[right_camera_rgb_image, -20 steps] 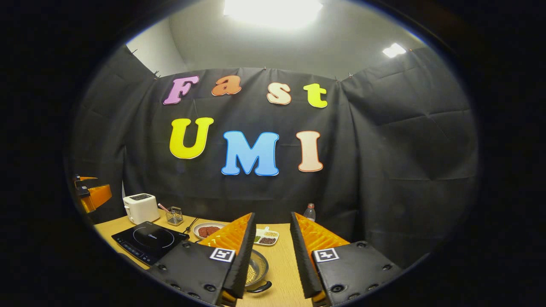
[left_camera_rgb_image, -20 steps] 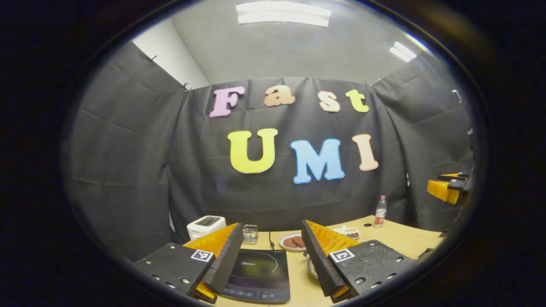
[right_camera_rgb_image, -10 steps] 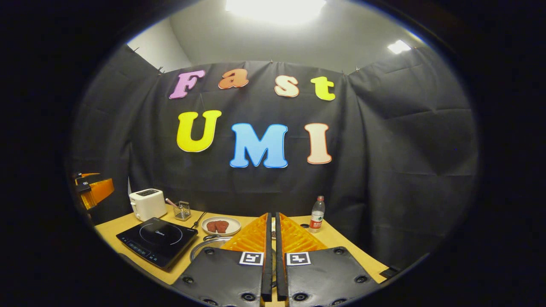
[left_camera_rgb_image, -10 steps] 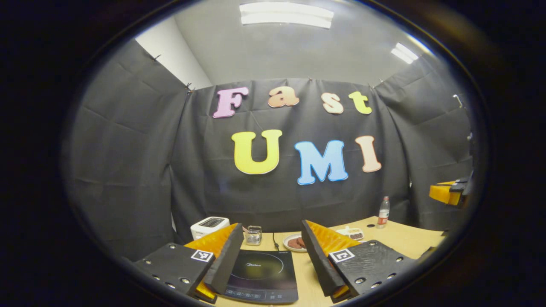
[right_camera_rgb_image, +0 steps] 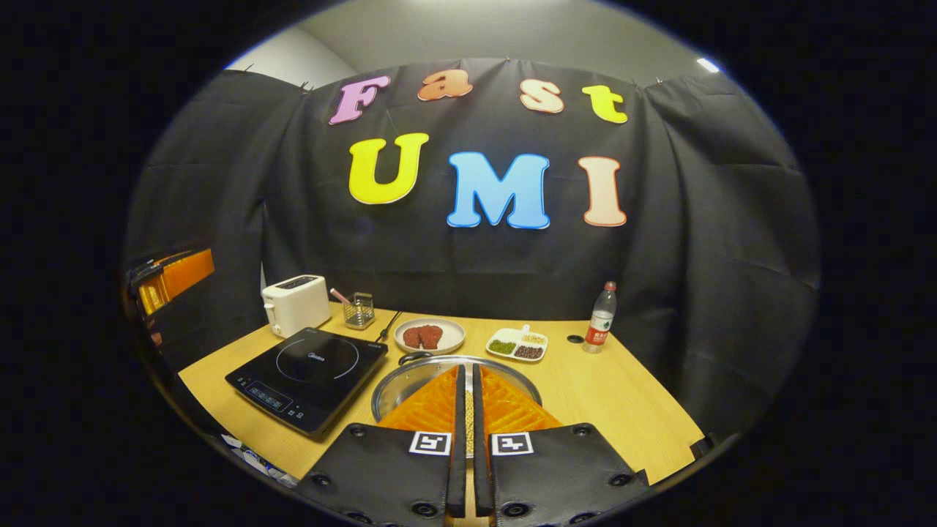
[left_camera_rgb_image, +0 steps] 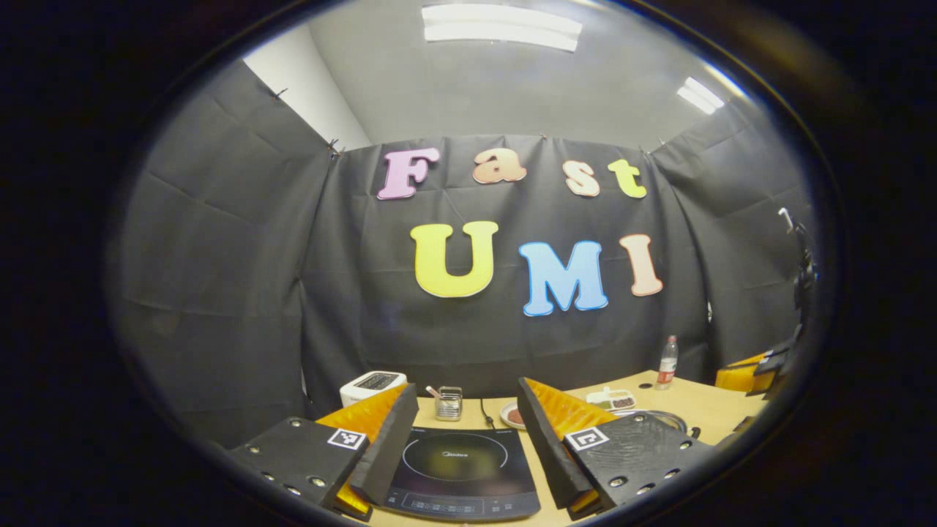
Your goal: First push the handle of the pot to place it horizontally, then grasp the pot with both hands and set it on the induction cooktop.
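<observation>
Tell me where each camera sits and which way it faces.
Left gripper view: rides on the left hand-held gripper, fingers open, facing the induction cooktop and booth wall.
Right gripper view: rides on the right hand-held gripper, fingers closed, above the pot, facing the wall.
Both share the cooktop, toaster, water bottle and table.

the induction cooktop [left_camera_rgb_image: 461, 472] bears a small pale brand word at the middle of its ring, too small to read surely, perhaps "midea". each gripper finger carries a square black-and-white marker tag [right_camera_rgb_image: 430, 443]. the bottle [right_camera_rgb_image: 600, 319] label is unreadable.
</observation>
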`<state>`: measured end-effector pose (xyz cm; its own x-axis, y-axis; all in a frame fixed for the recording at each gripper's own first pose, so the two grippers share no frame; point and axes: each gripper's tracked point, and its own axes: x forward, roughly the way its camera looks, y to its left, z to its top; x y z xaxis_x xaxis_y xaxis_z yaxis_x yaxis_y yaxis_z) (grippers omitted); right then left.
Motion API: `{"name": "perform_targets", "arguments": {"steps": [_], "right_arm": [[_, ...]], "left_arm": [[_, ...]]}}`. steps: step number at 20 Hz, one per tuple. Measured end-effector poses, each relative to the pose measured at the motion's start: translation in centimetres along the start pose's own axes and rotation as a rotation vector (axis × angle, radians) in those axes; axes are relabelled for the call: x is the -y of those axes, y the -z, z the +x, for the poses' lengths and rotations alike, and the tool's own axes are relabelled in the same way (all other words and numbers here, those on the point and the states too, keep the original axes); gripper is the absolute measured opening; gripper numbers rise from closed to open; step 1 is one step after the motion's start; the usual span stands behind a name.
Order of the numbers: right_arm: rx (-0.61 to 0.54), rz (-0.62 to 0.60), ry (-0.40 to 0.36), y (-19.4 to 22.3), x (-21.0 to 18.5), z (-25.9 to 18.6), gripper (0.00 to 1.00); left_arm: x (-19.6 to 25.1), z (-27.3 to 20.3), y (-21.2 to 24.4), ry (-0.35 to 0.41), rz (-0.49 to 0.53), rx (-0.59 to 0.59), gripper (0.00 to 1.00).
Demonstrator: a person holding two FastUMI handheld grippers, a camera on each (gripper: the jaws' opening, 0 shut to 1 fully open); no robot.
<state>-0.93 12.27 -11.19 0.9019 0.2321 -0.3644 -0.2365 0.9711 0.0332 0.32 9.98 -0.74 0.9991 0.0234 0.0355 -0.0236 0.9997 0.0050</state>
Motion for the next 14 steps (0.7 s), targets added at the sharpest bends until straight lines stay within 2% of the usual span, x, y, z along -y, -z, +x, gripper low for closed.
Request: {"name": "perform_targets", "arguments": {"steps": [1,5,7,8,14], "right_arm": [[-0.027,0.001,-0.024,0.8,-0.6,0.2,0.06],[-0.137,0.016,-0.093,4.4,-1.7,1.0,0.06],[-0.187,0.000,-0.124,5.8,-1.9,1.4,0.06],[-0.206,-0.013,-0.138,6.5,-1.9,1.6,0.06],[-0.345,-0.082,-0.246,10.7,-1.5,2.8,0.06]], "left_arm": [[-0.4,-0.1,0.3,-0.010,-0.007,-0.005,0.80],[-1.3,0.0,0.8,-0.031,-0.009,-0.011,0.83],[-1.5,0.2,0.8,-0.045,-0.010,-0.013,0.80],[-1.5,0.4,0.8,-0.054,-0.015,-0.013,0.83],[0.4,2.0,1.7,-0.086,-0.028,-0.039,0.81]]}}
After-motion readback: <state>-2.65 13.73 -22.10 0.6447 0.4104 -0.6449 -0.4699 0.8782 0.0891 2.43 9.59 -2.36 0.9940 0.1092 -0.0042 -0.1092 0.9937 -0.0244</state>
